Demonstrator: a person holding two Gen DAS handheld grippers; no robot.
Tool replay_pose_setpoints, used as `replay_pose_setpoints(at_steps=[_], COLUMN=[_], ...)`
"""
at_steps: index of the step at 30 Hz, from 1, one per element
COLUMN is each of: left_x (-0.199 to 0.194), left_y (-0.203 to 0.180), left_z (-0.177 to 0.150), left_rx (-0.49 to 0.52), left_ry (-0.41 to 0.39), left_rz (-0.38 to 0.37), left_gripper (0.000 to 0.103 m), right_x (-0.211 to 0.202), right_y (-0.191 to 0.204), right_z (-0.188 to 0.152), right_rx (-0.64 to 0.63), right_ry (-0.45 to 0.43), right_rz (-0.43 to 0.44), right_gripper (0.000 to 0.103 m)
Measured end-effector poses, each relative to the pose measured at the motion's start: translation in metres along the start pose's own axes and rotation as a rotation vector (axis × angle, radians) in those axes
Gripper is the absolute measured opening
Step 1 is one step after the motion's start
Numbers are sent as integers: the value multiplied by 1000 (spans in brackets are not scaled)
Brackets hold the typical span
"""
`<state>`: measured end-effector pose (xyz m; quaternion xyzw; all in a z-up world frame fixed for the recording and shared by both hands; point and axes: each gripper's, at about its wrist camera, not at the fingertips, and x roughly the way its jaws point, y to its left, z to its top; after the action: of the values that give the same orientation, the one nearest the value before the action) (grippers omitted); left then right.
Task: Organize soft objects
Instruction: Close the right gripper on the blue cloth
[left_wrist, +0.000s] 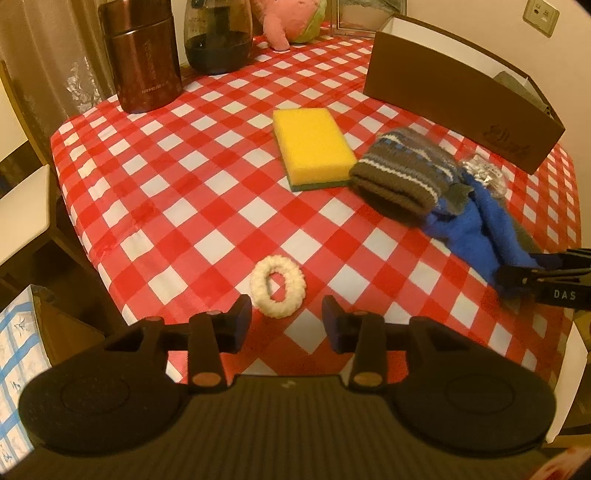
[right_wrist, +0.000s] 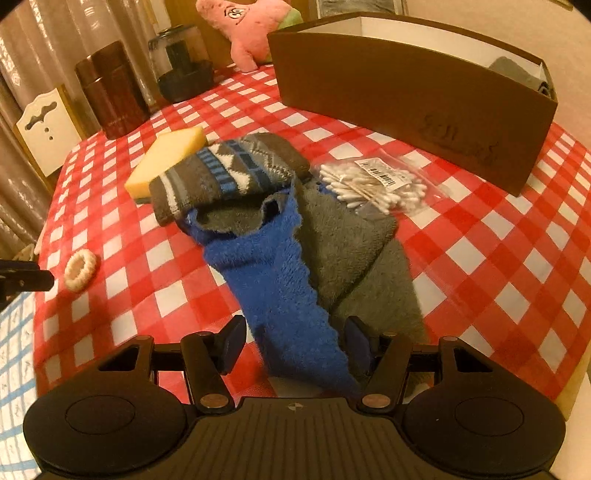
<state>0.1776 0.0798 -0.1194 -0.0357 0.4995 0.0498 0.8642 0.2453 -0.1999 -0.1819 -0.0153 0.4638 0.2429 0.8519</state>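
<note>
A cream scrunchie (left_wrist: 258, 284) lies on the checked tablecloth (left_wrist: 177, 192), just ahead of my left gripper (left_wrist: 287, 314), which is open with nothing between its pads. My right gripper (right_wrist: 295, 341) stands open astride the toe end of a fuzzy blue sock (right_wrist: 277, 280); its pads do not press the sock. The blue sock lies over a grey fuzzy sock (right_wrist: 351, 251), with a brown patterned knit sock (right_wrist: 229, 173) across their tops. A yellow sponge (left_wrist: 314, 147) sits behind them. The right gripper (left_wrist: 524, 271) also shows at the left wrist view's right edge.
An open brown box (right_wrist: 406, 99) stands at the back right, something grey inside. A bag of cotton swabs (right_wrist: 373, 182) lies before it. A brown flask (left_wrist: 144, 62), a glass jar (left_wrist: 218, 37) and a pink plush (left_wrist: 288, 18) line the far edge. The table edge is close.
</note>
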Motion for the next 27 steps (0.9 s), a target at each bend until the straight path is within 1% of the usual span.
replay_pose_setpoints(at_steps=[1, 2, 3, 4, 7, 12, 19, 27], left_x=[1, 2, 3, 4, 7, 11, 18, 26], left_y=[1, 1, 2, 2, 2, 1, -3, -5], left_z=[-1, -1, -2, -2, -4, -5, -3, 1], left_rx=[2, 4, 7, 10, 19, 35, 64, 91], left_ry=[2, 3, 2, 3, 4, 2, -10, -22], left_rz=[1, 0, -3, -3, -7, -18, -30, -39], left_gripper=[40, 40, 41, 42, 43, 47, 47, 47], right_x=[1, 1, 0, -2, -15, -50, -111, -170], right_y=[1, 2, 3, 4, 6, 11, 14, 20], right_z=[-1, -1, -2, -3, -3, 7, 28, 46], right_rx=[-15, -24, -32, -40, -44, -50, -25, 31], right_ry=[2, 10, 6, -8, -47, -135, -311, -504], right_rz=[4, 9, 6, 3, 24, 57, 98, 77], right_gripper=[23, 12, 11, 6, 5, 4, 4, 4])
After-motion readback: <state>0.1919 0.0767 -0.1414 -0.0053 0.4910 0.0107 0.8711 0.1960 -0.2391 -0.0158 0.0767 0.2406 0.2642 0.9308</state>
